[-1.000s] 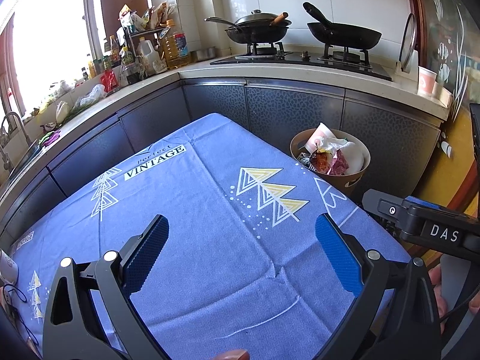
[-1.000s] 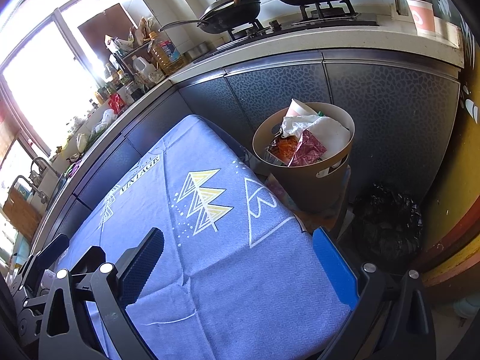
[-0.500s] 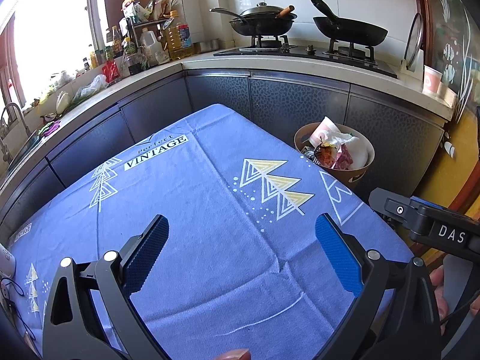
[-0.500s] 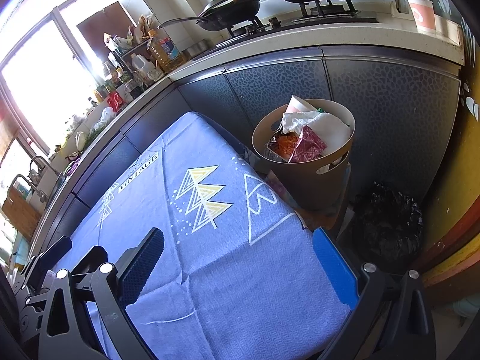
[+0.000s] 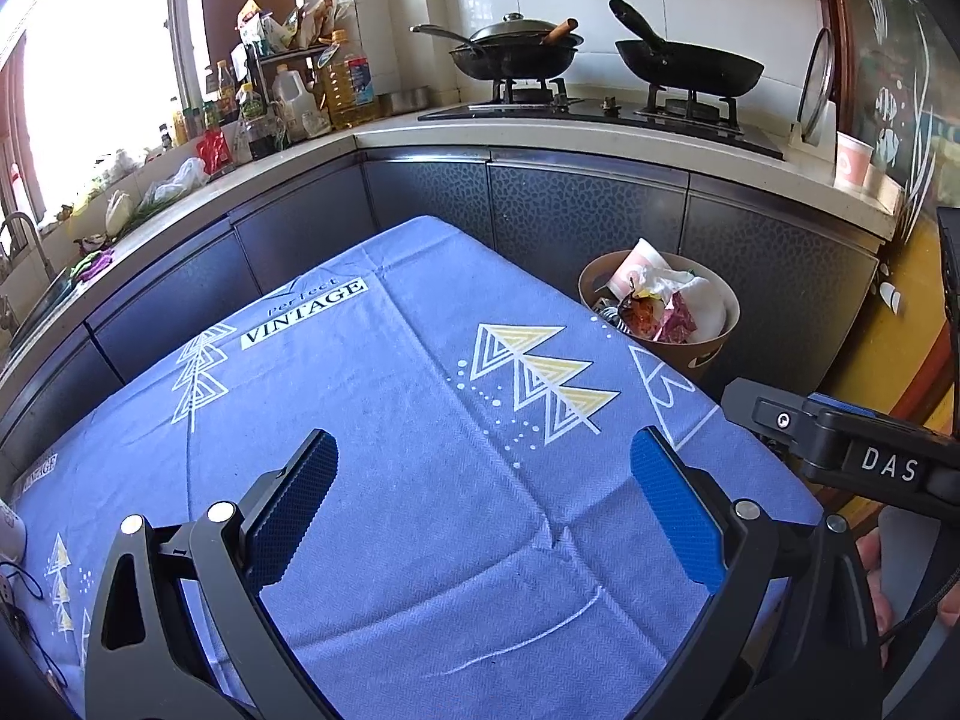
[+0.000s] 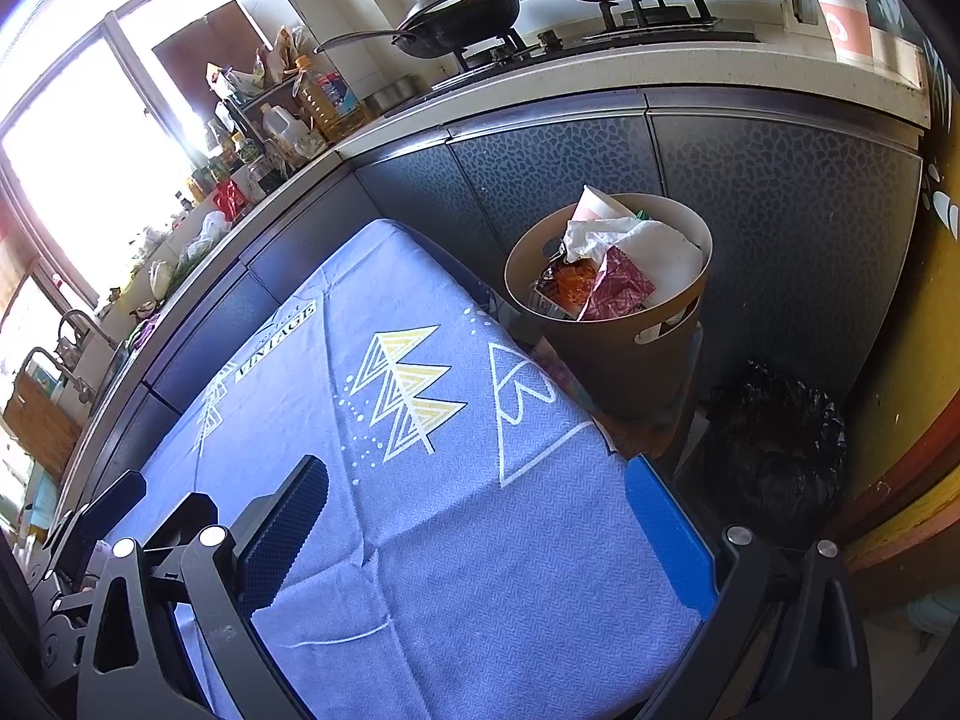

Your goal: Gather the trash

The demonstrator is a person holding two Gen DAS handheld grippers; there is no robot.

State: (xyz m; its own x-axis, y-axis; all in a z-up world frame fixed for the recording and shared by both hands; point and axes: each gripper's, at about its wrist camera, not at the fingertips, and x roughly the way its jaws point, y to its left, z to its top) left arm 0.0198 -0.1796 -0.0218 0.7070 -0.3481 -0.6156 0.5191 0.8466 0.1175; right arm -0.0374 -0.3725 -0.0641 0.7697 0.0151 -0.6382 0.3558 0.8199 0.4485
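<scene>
Both sets of jaws stood wide open and held nothing: left gripper [image 5: 480, 510] over the near middle of the tablecloth [image 5: 384, 396], right gripper [image 6: 474, 534] over its right edge, blue pads clear of the cloth as far as we could tell. We saw no loose trash on the cloth in either view. What trash we saw sat in the bin [image 6: 624, 360], on the floor just beyond the table's far right corner, against the cabinets [image 5: 576, 210]: a paper cup, crumpled white tissue, an orange wrapper and a pink one, heaped to about the rim. Beside the bin lay a black bag [image 6: 774, 432]. We judged the collecting done or nearly so, with both grippers idle above the table. A next move would call for finding any leftover piece outside these views, or else dealing with the full bin; we couldn't tell which. Counts: two grippers, one bin, one black bag, two pans [image 5: 690, 66] on the stove, one of them lidded, one paper cup [image 5: 852, 159] on the counter.
</scene>
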